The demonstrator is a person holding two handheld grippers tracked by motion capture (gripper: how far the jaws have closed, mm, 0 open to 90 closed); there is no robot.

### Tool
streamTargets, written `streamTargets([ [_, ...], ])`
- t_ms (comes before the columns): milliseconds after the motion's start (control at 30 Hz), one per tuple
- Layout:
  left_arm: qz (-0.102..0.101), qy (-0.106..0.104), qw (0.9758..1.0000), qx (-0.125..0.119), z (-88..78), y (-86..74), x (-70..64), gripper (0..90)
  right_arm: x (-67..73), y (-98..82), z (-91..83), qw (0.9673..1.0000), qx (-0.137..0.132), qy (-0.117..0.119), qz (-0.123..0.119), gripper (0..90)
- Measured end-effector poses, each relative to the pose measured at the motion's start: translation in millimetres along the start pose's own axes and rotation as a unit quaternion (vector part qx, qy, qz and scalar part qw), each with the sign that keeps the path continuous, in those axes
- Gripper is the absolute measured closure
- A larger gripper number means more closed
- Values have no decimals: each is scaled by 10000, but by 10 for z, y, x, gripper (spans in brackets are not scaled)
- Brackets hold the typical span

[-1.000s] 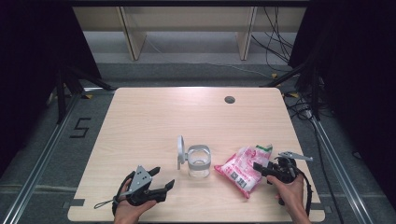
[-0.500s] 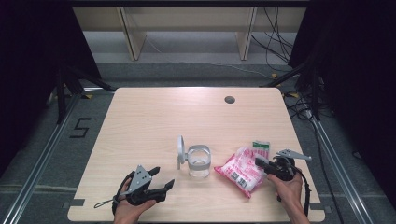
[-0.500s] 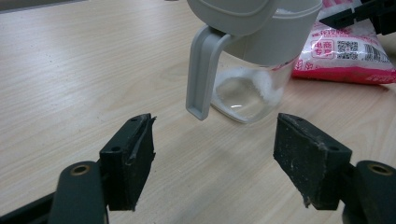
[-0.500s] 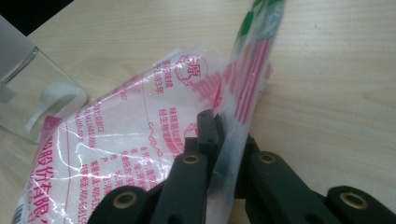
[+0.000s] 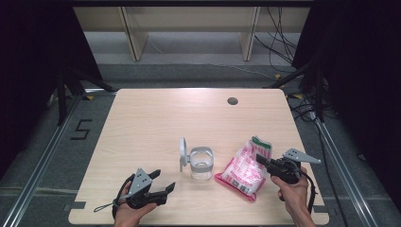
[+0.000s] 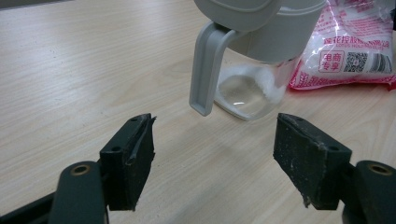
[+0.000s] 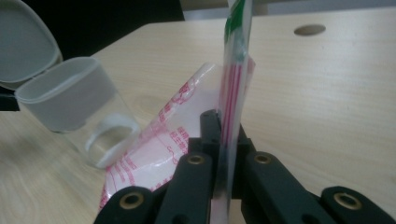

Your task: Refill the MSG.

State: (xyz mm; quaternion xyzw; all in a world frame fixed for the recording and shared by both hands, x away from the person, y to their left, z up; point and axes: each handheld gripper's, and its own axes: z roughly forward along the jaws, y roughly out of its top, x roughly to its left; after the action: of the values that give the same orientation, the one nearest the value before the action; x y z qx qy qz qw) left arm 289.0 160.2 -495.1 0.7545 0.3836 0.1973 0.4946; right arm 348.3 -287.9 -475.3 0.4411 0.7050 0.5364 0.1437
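Note:
A pink and white bag point(image 5: 243, 170) lies on the table right of a clear jar point(image 5: 201, 163) whose grey lid point(image 5: 182, 151) stands flipped open to its left. My right gripper point(image 5: 259, 159) is shut on the bag's green-topped far edge. In the right gripper view that edge point(image 7: 233, 79) rises flat between the jaws of the gripper point(image 7: 219, 126), with the jar point(image 7: 79, 107) to the left. My left gripper point(image 5: 163, 182) rests open near the front edge. Its own view shows the gripper point(image 6: 215, 158) with nothing between its jaws, facing the jar point(image 6: 252, 88), which holds a little white powder.
The wooden table point(image 5: 156, 123) has a round cable hole point(image 5: 232, 100) at the far right. Shelving legs and cables stand on the floor beyond it. A person's hands hold both grippers at the near edge.
The right gripper's jaws closed on the bag's far edge and rose a little, lifting that end off the table. The left gripper stayed put.

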Motion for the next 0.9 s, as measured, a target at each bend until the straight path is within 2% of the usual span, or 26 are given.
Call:
streamTargets([
  [33,5,-6,10000,4,0,1,1,286,44,14,-11,10000,-76,52,22,900],
  [100,89,-51,9999,0,10,9,13,286,82,44,-34,9997,-127,149,-128,900],
  [133,-22,-28,10000,-9,19,5,-4,286,109,59,-57,9996,-154,162,-155,900],
  [167,-13,-18,10000,7,24,9,-16,286,128,64,-70,9997,-167,133,-116,900],
  [233,2,-76,10000,14,47,10,-31,286,175,80,-97,9996,-172,233,5,900],
  [267,17,-58,10000,20,51,14,-42,286,175,91,-93,9993,-267,236,-108,900],
  [333,42,-82,10000,31,47,19,-52,286,185,112,-104,9987,-349,336,-153,900],
  [367,43,-126,9999,-8,49,26,-55,286,214,121,-117,9987,-305,418,-3,900],
  [400,54,-73,10000,9,38,31,-58,286,223,130,-115,9984,-381,414,-43,900],
  [433,45,-105,9999,-57,42,35,-58,286,261,134,-130,9986,-326,408,88,900],
  [467,46,-102,9999,-36,31,42,-59,286,261,150,-121,9981,-405,457,-41,900],
  [500,73,-76,9999,-12,22,49,-59,286,292,163,-147,9984,-318,450,108,900],
  [533,62,-72,10000,-3,17,53,-59,286,285,179,-140,9981,-383,478,-1,900],
  [567,9,-72,10000,-63,18,59,-67,286,313,191,-142,9974,-426,561,143,900],
  [600,31,-48,10000,-62,5,73,-82,286,311,210,-143,9973,-451,576,24,900],
  [667,64,-100,9999,-114,9,82,-101,287,354,243,-144,9975,-395,587,36,900],
  [700,49,-93,9999,-106,6,88,-120,287,359,264,-132,9970,-412,655,-100,900],
  [733,87,-110,9998,-104,7,94,-128,287,412,275,-133,9970,-399,656,38,900],
  [767,97,-51,9999,-103,1,98,-150,290,436,294,-124,9966,-412,710,63,900],
  [800,121,-35,9998,-156,8,99,-169,295,425,315,-113,9967,-434,665,-170,900],
  [867,213,22,9997,-149,15,95,-214,298,450,346,-95,9963,-454,709,-183,900],
  [900,195,46,9997,-166,24,95,-253,300,464,361,-95,9965,-414,726,-85,900],
])
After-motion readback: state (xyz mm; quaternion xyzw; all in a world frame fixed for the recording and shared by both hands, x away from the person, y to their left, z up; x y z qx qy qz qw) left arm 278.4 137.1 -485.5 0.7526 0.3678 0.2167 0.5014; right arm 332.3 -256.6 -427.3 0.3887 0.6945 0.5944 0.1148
